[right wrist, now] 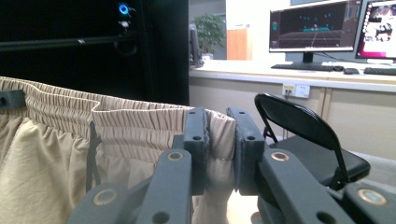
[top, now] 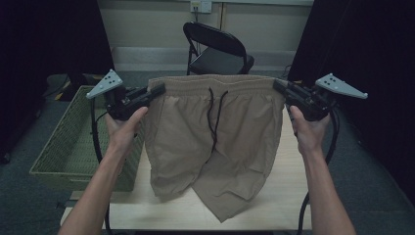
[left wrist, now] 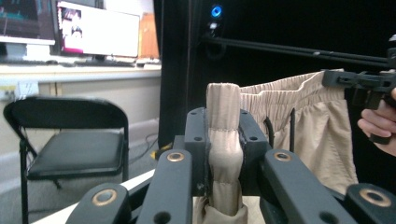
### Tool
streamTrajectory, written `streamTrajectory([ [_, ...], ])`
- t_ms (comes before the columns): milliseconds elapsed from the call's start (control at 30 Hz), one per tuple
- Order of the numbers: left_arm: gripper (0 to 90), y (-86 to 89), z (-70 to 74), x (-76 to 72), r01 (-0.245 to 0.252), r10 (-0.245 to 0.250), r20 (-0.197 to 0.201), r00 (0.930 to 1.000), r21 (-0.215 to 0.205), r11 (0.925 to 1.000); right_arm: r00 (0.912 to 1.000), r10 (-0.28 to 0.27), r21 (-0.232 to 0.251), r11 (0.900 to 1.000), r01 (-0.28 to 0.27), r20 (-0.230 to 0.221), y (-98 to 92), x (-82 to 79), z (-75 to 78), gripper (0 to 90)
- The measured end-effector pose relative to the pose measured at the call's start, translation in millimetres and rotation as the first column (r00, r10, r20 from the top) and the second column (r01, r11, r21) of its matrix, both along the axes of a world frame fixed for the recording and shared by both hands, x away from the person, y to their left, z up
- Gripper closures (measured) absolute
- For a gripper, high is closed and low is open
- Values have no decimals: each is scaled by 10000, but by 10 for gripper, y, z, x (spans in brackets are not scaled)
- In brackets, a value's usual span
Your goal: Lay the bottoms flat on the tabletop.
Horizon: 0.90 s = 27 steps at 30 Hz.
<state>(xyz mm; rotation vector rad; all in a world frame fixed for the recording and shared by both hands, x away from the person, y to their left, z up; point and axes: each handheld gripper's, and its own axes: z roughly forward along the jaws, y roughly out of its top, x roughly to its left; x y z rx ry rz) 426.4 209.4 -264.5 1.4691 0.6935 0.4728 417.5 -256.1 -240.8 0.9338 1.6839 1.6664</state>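
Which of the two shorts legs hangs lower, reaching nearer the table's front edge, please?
The leg on the right gripper's side: on the shorts, its hem drops to a point close to the table front edge, while the leg on the left gripper's side ends higher.

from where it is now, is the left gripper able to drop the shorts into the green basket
Probably yes. The left gripper is clamped on the shorts waistband, and the basket sits open just to its left beside the table, nothing between; the right gripper holds the other end.

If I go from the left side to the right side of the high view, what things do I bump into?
Green basket → left gripper → tan shorts → right gripper.
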Motion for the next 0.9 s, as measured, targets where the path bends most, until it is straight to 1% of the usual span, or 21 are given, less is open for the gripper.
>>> streamTrajectory([
  [133, 780, -50, -82, 306, -415, 432, -536, 9976, 318, 9986, 9991, -248, -45, 9997, 247, -355, -5, 296, -44, 784],
  [167, 780, -70, -95, 402, -619, 640, -673, 9957, 331, 9975, 9980, -351, -17, 9994, 351, -521, -3, 370, -46, 784],
  [200, 777, -83, -97, 499, -735, 769, -699, 9946, 500, 9960, 9963, -459, -62, 9989, 456, -724, 1, 479, -50, 784],
  [233, 767, -98, -102, 594, -855, 897, -813, 9926, 542, 9949, 9940, -531, -62, 9986, 528, -956, 10, 589, -57, 784],
  [267, 750, -113, -103, 670, -1220, 1282, -964, 9871, 672, 9902, 9909, -664, -66, 9978, 661, -1172, 26, 690, -72, 781],
  [300, 677, -132, -103, 726, -1406, 1484, -909, 9847, 865, 9863, 9871, -718, -115, 9974, 709, -1433, 50, 787, -98, 768],
  [333, 631, -134, -99, 761, -1509, 1593, -1004, 9821, 865, 9848, 9825, -834, -414, 9961, 776, -1668, 79, 871, -132, 742],
  [367, 593, -140, -99, 767, -1879, 1980, -978, 9753, 1037, 9767, 9762, -1279, -700, 9906, 1172, -1749, 101, 923, -173, 647],
  [400, 536, -126, -103, 766, -1837, 1931, -968, 9764, 982, 9781, 9686, -1539, -816, 9867, 1403, -1953, 101, 962, -210, 590],
  [467, 487, -84, -122, 752, -2126, 2226, -892, 9708, 1094, 9710, 9681, -1689, -574, 9853, 1609, -1850, 32, 964, -271, 527],
  [500, 490, -71, -146, 756, -1955, 2058, -1032, 9731, 1013, 9755, 9646, -1786, -599, 9836, 1701, -1940, 1, 960, -298, 522],
  [533, 492, -77, -176, 740, -1803, 1912, -1184, 9744, 971, 9788, 9651, -1728, -614, 9846, 1638, -1970, -29, 946, -330, 523],
  [567, 493, -85, -194, 719, -1726, 1834, -1126, 9766, 992, 9800, 9657, -1658, -664, 9856, 1555, -1998, -55, 918, -370, 520],
  [600, 502, -97, -217, 694, -1522, 1623, -1126, 9803, 932, 9839, 9659, -1651, -701, 9856, 1540, -1996, -66, 897, -395, 513],
  [633, 515, -131, -236, 661, -1328, 1437, -1256, 9816, 913, 9869, 9667, -1579, -726, 9866, 1460, -2015, -83, 865, -428, 510],
  [700, 525, -168, -256, 595, -1061, 1153, -1157, 9866, 830, 9909, 9660, -1467, -786, 9880, 1328, -2128, -105, 805, -494, 499],
  [767, 548, -197, -267, 507, -747, 833, -1116, 9903, 789, 9941, 9671, -1269, -946, 9896, 1083, -2205, -102, 727, -565, 489],
  [800, 559, -210, -278, 444, -537, 626, -1151, 9914, 791, 9954, 9690, -1094, -891, 9918, 916, -2217, -98, 674, -603, 489],
  [833, 569, -220, -292, 405, -435, 523, -1121, 9923, 789, 9959, 9703, -980, -1046, 9916, 764, -2211, -82, 607, -649, 489],
  [867, 592, -235, -317, 360, -283, 377, -1072, 9935, 875, 9958, 9712, -887, -1086, 9919, 658, -2212, -74, 566, -678, 489],
  [900, 606, -251, -342, 316, -265, 375, -1072, 9935, 1025, 9944, 9725, -667, -1055, 9935, 439, -2230, -65, 514, -719, 485],
])
